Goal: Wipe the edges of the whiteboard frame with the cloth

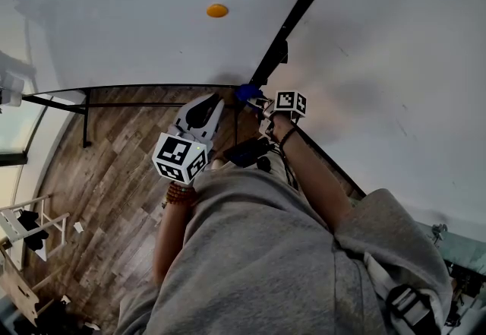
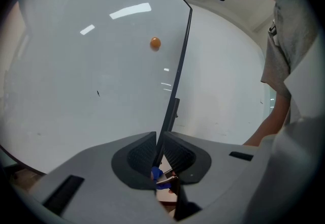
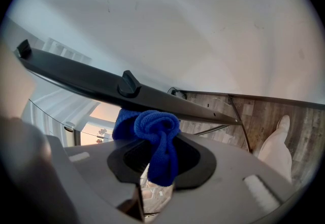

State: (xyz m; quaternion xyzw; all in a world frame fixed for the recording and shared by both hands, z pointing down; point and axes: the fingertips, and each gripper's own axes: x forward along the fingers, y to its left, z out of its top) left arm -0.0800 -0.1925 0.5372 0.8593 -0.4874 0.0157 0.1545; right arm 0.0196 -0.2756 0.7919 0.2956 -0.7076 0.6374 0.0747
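The whiteboard's black frame edge runs diagonally down to its lower corner. A blue cloth sits at that corner. My right gripper is shut on the cloth, bunched between the jaws and pressed against the frame bar just below a small black clip. My left gripper reaches the same corner from the board's front. In the left gripper view its jaws stand closed around the thin frame edge, with the cloth showing just beyond.
An orange magnet sticks to the white board face. A white wall lies behind the board. Black stand legs cross the wooden floor. A white rack stands at the lower left. A shoe is below.
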